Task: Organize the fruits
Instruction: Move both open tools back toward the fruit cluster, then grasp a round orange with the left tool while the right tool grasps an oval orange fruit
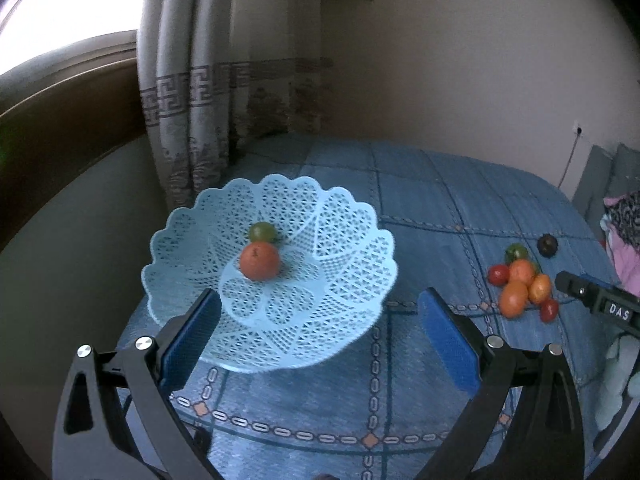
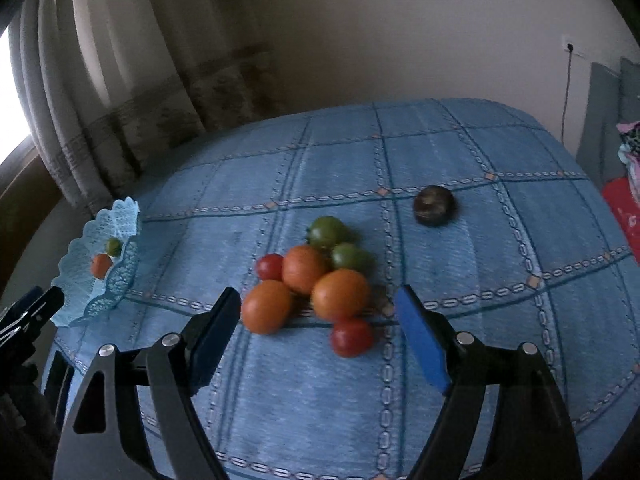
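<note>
A pale blue lattice fruit bowl [image 1: 328, 312] [image 2: 76, 300] sits at the table's left and holds one orange fruit [image 1: 259, 261] and one green fruit [image 1: 262, 232]. My left gripper [image 1: 320, 308] hangs open just over the bowl's near rim, with nothing between its pads. A heap of fruit [image 2: 312, 276] [image 1: 522, 286] lies mid-table: orange ones, two red tomatoes, two green ones. A dark fruit [image 2: 434, 205] [image 1: 547, 245] lies apart behind it. My right gripper [image 2: 320, 308] is open just in front of the heap, empty; a red tomato [image 2: 352, 337] lies near its mouth.
A blue patterned cloth [image 2: 440, 152] covers the table. A curtain [image 1: 208, 80] and a window hang behind the bowl. Pink and red fabric [image 2: 624, 208] lies at the right edge, with a wall socket and cable [image 2: 567, 80] beyond.
</note>
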